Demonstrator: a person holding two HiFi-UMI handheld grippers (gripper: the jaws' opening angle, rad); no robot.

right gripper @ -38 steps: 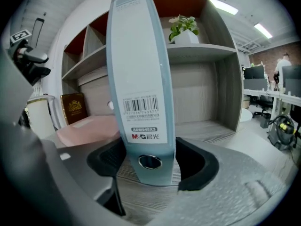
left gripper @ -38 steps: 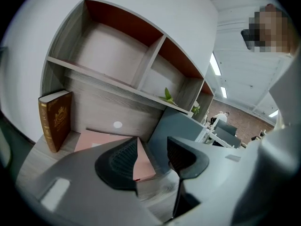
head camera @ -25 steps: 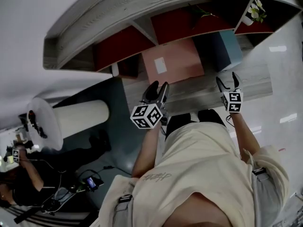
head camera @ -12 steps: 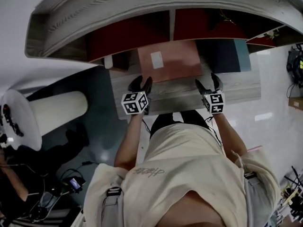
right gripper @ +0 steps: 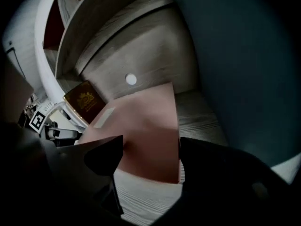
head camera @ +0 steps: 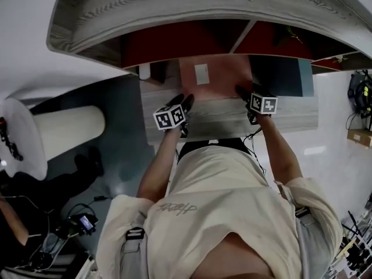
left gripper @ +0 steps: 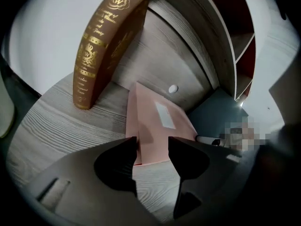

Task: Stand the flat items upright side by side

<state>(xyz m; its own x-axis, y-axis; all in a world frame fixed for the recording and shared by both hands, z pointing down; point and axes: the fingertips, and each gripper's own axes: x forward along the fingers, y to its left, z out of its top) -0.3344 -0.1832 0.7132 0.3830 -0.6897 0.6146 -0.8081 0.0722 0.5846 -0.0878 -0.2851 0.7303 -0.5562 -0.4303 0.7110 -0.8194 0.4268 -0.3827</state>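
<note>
Both tools stand open. The left gripper [left gripper: 153, 142] has its jaws partly apart, and the right gripper [right gripper: 150, 142] has its jaws wide apart. Neither one presses on anything, and we see no thing carried by them.

Each gripper points downward at the pink flat item [left gripper: 160, 126], one from each side. In the left gripper view, the near left corner of this item shows in the gap between the jaws, and the left jaw covers a small part of its edge. We cannot tell if a pad touches it there. In the right gripper view, the near edge and the right corner of the item lie in the gap, nearer to the right jaw.

The pink flat item lies flat on the wooden shelf board [left gripper: 56, 126]. It is thin and plain, with a small white label [left gripper: 164, 114] on its upper face. Behind it to the left, a brown book [left gripper: 106, 46] with gold print stands on the board, tilted. A dark blue-green item [head camera: 279, 74] is just beside the pink one on its right.
</note>
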